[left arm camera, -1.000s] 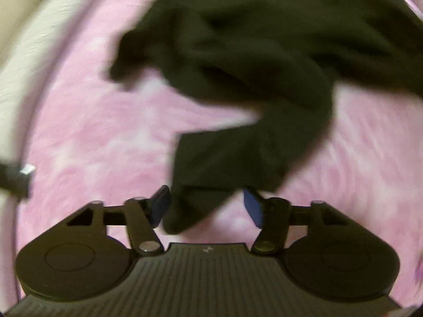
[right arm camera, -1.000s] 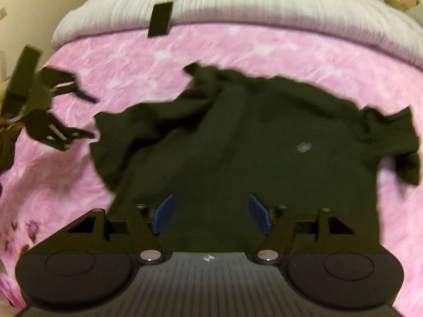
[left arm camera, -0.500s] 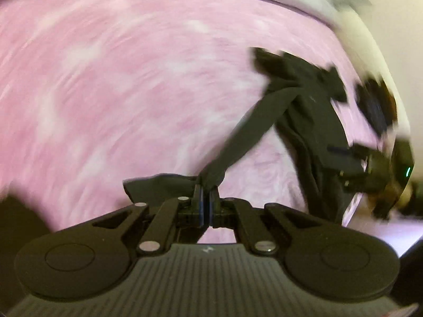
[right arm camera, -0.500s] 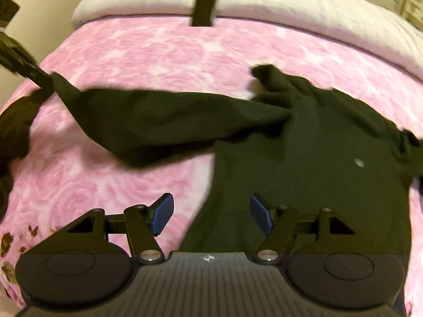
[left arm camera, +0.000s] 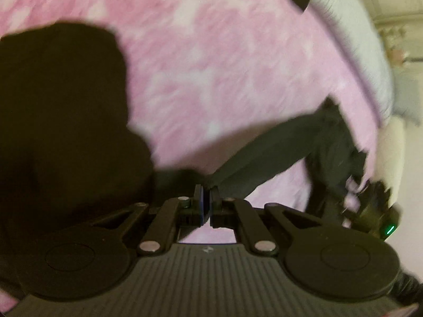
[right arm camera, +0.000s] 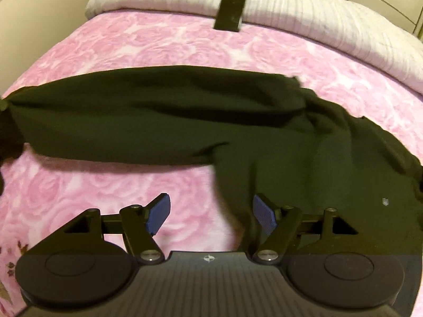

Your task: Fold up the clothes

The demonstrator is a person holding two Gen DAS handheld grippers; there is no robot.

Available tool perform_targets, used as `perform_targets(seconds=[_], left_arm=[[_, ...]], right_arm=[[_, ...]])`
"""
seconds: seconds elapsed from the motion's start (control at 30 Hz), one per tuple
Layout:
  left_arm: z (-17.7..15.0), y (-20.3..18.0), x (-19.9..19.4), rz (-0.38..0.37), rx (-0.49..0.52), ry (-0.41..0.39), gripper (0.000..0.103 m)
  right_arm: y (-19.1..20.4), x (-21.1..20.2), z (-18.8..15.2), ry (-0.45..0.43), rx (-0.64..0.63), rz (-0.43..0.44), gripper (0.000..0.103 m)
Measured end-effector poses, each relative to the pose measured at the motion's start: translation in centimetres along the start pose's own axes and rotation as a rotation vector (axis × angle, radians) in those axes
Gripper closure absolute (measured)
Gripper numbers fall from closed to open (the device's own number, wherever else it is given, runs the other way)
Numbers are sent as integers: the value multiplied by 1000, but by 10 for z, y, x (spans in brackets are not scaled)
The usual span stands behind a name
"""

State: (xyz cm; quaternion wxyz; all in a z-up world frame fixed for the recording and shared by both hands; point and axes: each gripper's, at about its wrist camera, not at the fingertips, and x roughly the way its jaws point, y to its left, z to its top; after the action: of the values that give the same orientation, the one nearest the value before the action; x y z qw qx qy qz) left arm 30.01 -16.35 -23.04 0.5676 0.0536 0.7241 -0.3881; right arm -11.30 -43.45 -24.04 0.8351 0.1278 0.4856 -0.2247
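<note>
A black long-sleeved garment (right arm camera: 304,158) lies on a pink rose-patterned bed cover (right arm camera: 164,42). My left gripper (left arm camera: 206,198) is shut on the end of one sleeve (left arm camera: 264,153), which is stretched taut from the body (left arm camera: 335,142). In the right wrist view that sleeve (right arm camera: 148,121) runs straight out to the left edge, lifted off the cover. My right gripper (right arm camera: 211,214) is open and empty, low over the garment's lower left edge.
A grey-white ribbed duvet (right arm camera: 304,8) lies along the far end of the bed, with a small black object (right arm camera: 230,10) on its edge. A large dark shape (left arm camera: 60,121) fills the left of the left wrist view. The other gripper (left arm camera: 375,211) shows at its right.
My left gripper closed on the sleeve end and pulled it out to the left until it is taut. My right gripper stayed open and shifted left along the garment.
</note>
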Motion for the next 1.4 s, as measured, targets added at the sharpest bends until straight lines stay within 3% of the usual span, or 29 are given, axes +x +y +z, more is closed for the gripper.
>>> perform_targets(seconds=[0.13,0.2,0.27,0.37,0.47,0.63,0.73,0.83,0.97,1.1,1.2,1.3,1.33,1.4], left_arm=[[-8,0,-2,81,32,40,98],[-3,-9,-8,119,67,21,96],[6,-22,-16,155,111,-10,82],[24,-49,-27,193,196,-68,71],[48,-96,-15,198,299,-120,61],[87,-201,61,126,472,-150,60],[98,-270,121,85,547,-153,60],[101,-330,172,56,586,-172,60],[108,-389,237,40,609,-194,59],[123,-419,288,52,602,-175,55],[132,-428,317,73,614,-131,39],[135,-431,338,109,641,-95,40],[132,-433,340,120,664,-100,41],[124,-437,339,148,725,-114,81]], right_arm=[[-18,-4,3,-5,21,-45,28],[-32,-6,4,-1,43,-70,28],[-48,-11,6,-5,60,-99,28],[-78,-23,10,-14,79,-154,28],[-121,-34,9,-17,111,-217,28],[-215,-43,13,-34,138,-280,29],[-269,-35,25,-61,91,-222,33],[-315,-11,41,-72,1,-122,44],[-352,28,64,-44,-62,30,56],[-377,66,84,-25,-106,186,56],[-384,94,94,-1,-133,229,56],[-391,120,100,46,-97,294,55],[-392,128,101,60,-83,320,55],[-391,140,100,94,-70,353,56]])
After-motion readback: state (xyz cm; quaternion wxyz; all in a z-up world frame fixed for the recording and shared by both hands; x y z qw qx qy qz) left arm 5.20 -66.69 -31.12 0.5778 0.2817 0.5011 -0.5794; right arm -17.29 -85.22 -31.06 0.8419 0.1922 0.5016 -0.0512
